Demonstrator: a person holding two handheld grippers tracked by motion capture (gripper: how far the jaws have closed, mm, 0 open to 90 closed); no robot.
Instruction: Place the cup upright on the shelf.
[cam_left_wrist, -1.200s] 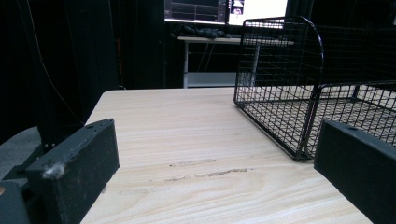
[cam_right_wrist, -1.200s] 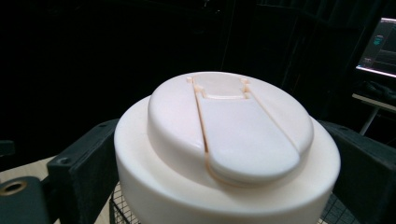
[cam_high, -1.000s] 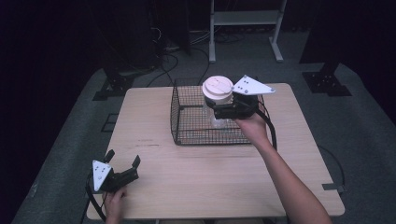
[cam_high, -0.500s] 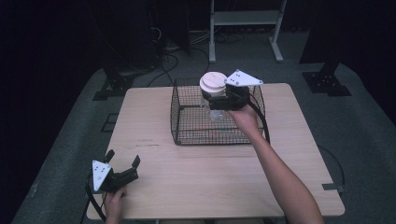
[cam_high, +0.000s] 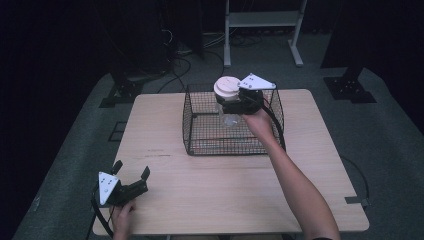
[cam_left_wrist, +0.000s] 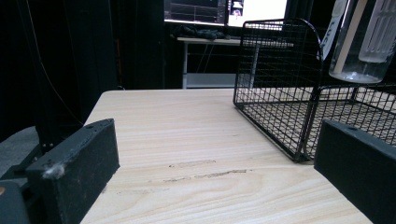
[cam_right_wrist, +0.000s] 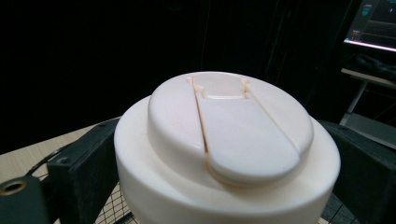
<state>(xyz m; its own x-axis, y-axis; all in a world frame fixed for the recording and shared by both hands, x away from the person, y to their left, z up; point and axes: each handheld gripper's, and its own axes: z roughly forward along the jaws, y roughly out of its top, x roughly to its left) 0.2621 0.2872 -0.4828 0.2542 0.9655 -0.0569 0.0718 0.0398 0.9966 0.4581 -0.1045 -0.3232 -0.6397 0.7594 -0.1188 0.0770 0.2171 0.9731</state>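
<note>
I can read no brand or label anywhere: the white lid (cam_right_wrist: 226, 149) in my right gripper view is plain, with only a moulded flip tab along its top, and the lit monitor (cam_left_wrist: 224, 10) seen from my left gripper is too blurred to read.

The table (cam_high: 210, 200) is pale wood grain, with a couple of faint scuffs in front of my left jaws. It stands on grey carpet in a dark room, with cables (cam_high: 177, 65) on the floor beyond and a white metal stand (cam_high: 262, 22) at the back.

My right gripper (cam_high: 235, 102) has its jaws closed on a clear bottle (cam_high: 231, 117) just under that lid, holding it upright above the black wire basket (cam_high: 200, 132) — its base hangs clear of the basket floor in my left gripper view. The basket sits toward the table's far side, and its near wall stands between my left gripper and the bottle.

My left gripper (cam_high: 132, 177) rests at the near left corner of the table, well apart from the basket, jaws spread wide with nothing between them — just bare wood.
</note>
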